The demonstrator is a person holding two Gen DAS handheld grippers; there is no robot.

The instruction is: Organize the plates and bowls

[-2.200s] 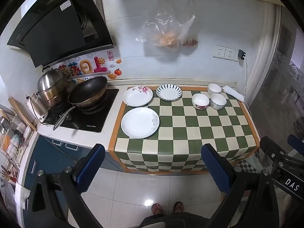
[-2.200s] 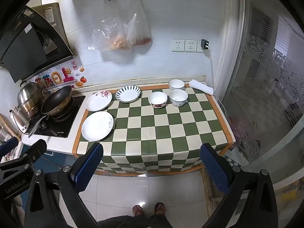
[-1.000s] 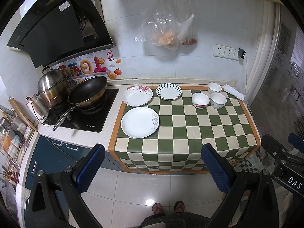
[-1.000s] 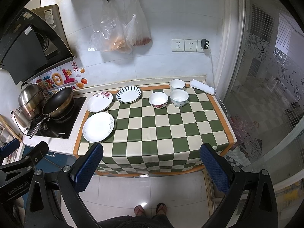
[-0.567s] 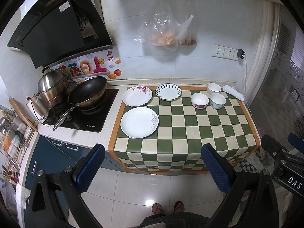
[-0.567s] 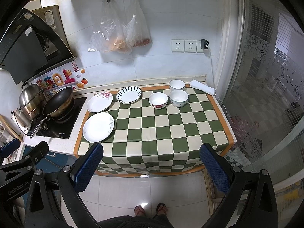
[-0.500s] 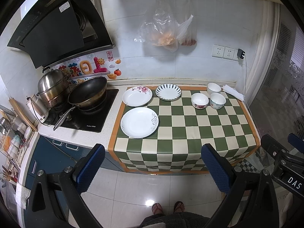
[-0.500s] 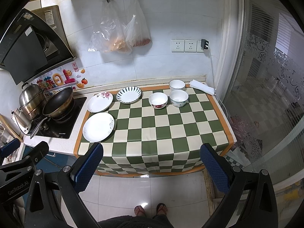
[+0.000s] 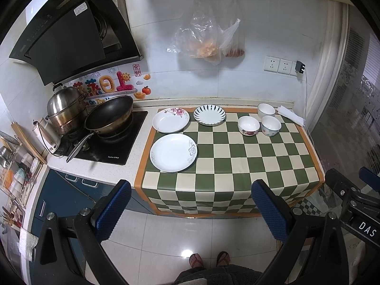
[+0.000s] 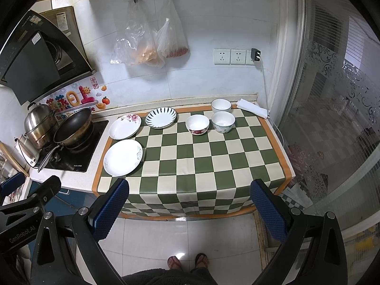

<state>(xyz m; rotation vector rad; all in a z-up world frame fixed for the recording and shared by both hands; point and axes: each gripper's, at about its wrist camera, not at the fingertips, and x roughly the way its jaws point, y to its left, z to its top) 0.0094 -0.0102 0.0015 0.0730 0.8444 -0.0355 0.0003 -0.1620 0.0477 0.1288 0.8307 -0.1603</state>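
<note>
Three plates lie on the green checked cloth: a large white plate in front, a floral plate behind it, a blue-striped plate to its right. Three bowls stand at the back right: a red-flowered bowl, a pale patterned bowl, a white bowl. The same plates and bowls show in the right wrist view. My left gripper and right gripper are open, empty, held back from the counter above the floor.
A black wok and a steel pot sit on the hob at the left. A folded white cloth lies at the back right corner. Plastic bags hang on the wall. A glass partition stands at the right.
Both views have shifted only slightly. The plates and bowls have not moved. Both grippers stay open.
</note>
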